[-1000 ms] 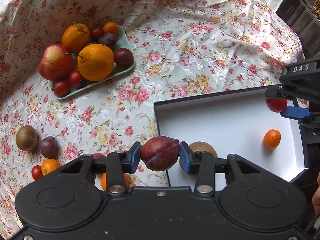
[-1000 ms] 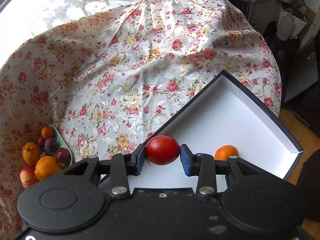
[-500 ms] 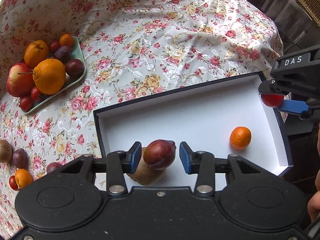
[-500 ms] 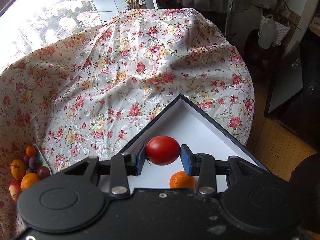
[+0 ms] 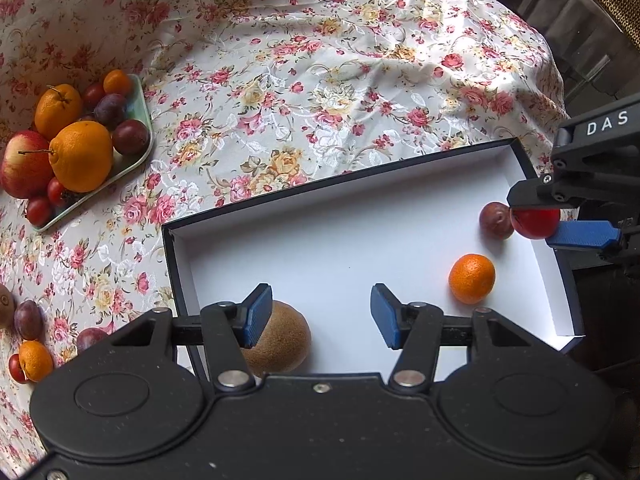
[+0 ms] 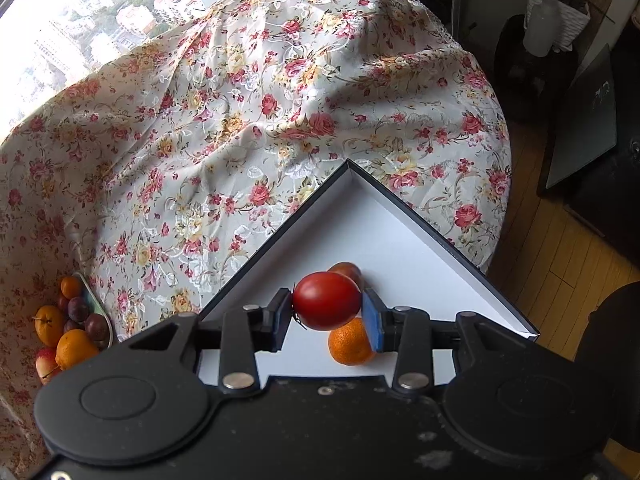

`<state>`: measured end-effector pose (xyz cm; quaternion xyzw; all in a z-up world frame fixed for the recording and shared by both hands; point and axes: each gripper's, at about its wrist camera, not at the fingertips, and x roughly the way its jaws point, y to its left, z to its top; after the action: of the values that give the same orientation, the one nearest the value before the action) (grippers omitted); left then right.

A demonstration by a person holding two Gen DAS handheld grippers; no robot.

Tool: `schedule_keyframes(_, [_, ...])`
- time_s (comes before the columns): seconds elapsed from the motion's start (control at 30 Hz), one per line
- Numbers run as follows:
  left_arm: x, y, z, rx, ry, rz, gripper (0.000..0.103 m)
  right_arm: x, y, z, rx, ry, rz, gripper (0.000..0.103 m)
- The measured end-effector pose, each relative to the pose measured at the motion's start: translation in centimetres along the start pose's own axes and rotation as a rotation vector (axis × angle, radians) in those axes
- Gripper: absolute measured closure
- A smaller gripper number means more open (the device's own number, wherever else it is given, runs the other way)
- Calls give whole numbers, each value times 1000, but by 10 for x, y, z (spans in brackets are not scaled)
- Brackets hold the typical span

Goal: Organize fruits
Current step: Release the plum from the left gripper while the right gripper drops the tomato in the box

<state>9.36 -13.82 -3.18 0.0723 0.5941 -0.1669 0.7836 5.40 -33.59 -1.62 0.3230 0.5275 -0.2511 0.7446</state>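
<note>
The white box (image 5: 360,216), low and right in the left wrist view, holds a kiwi (image 5: 280,340), mandarin (image 5: 471,279) and plum (image 5: 495,220). The empty left gripper (image 5: 316,316) is spreading its jaws. The right gripper (image 6: 326,318), its jaws opening, barely pinches a glossy red tomato (image 6: 326,295) directly over mandarin and plum; dropped, it may bruise or roll.

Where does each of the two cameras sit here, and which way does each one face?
Left wrist: on the left gripper, looking steeply down into the white box at a kiwi; its own jaws are opening, nothing between them.
Right wrist: on the right gripper, looking down at the box's far corner; its jaws, opening, flank a tomato.
Shared: box, tangerine, plum, green tray; the left view also shows the right gripper.
</note>
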Motion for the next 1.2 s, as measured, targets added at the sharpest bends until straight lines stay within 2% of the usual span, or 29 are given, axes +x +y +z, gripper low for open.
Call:
schedule_keyframes(0.23, [1, 3, 1, -18, 7, 10, 43, 1, 2, 1, -19, 83, 49, 62])
schedule_keyframes(0.33, [0, 6, 1, -28, 2, 21, 43, -3, 11, -2, -100, 61, 62, 62])
schedule_keyframes(0.53, [-1, 12, 1, -50, 0, 33, 43, -9, 20, -10, -141, -16, 9, 62])
schedule_keyframes(0.8, [1, 14, -1, -47, 13, 40, 43, -8, 22, -9, -153, -6, 2, 62])
schedule_keyframes(0.93, [3, 16, -3, -48, 25, 50, 43, 0, 21, -9, -133, 22, -35, 62])
schedule_keyframes(1.03, [4, 20, -4, -56, 36, 53, 43, 7, 23, -11, -133, 36, -94, 62])
schedule_keyframes(1.2, [4, 30, -5, -75, 54, 67, 43, 15, 30, -18, -181, 60, -171, 63])
